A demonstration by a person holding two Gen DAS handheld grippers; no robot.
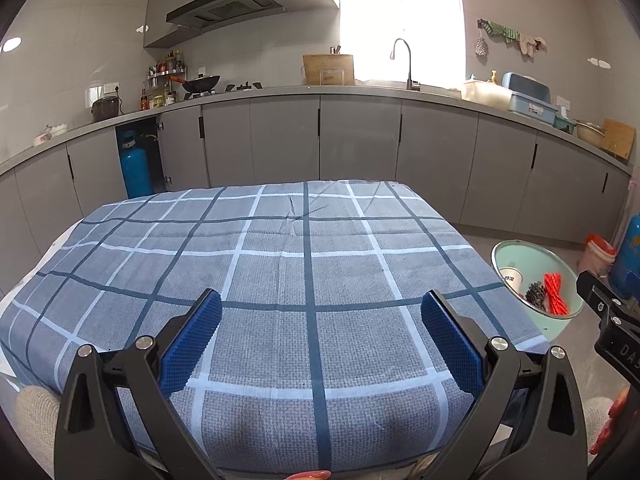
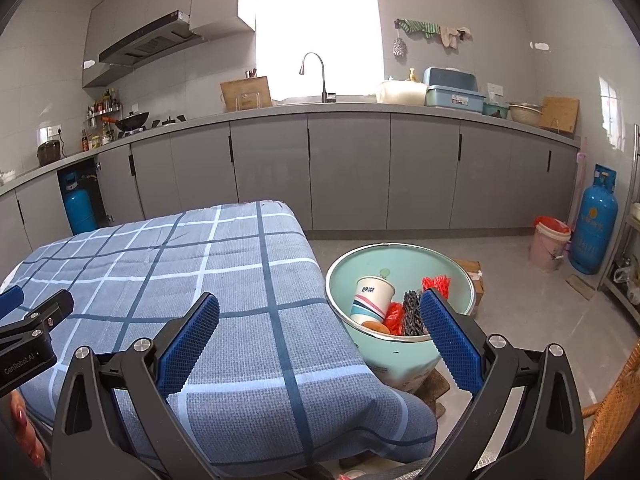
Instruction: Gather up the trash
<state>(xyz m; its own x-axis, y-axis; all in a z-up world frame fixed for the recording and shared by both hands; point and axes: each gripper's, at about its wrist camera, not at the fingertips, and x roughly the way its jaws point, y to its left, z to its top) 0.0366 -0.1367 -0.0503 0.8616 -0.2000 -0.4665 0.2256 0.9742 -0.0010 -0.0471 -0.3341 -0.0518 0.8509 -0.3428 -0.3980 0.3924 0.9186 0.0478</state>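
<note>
Both grippers, left gripper [image 1: 321, 322] and right gripper [image 2: 320, 322], are held spread wide with nothing between the fingers, above the checked tablecloth [image 1: 280, 264]. Trash is seen inside the mint bin [image 2: 404, 354] beside the tabletop's right edge: paper cup [image 2: 372, 300], red netting [image 2: 437, 281].

Both wrist views face kitchen counter [image 1: 360, 92], sharing checked table [image 2: 224, 264]

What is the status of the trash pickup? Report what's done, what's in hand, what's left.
Done: the green bin beside the table holds a paper cup, red plastic scraps and a dark crumpled piece. The checked tablecloth shows no trash on it.
In hand: nothing. The left gripper and right gripper both have open, empty jaws.
Left: seemingly nothing on the table; the floor nearby is only partly visible.
</note>
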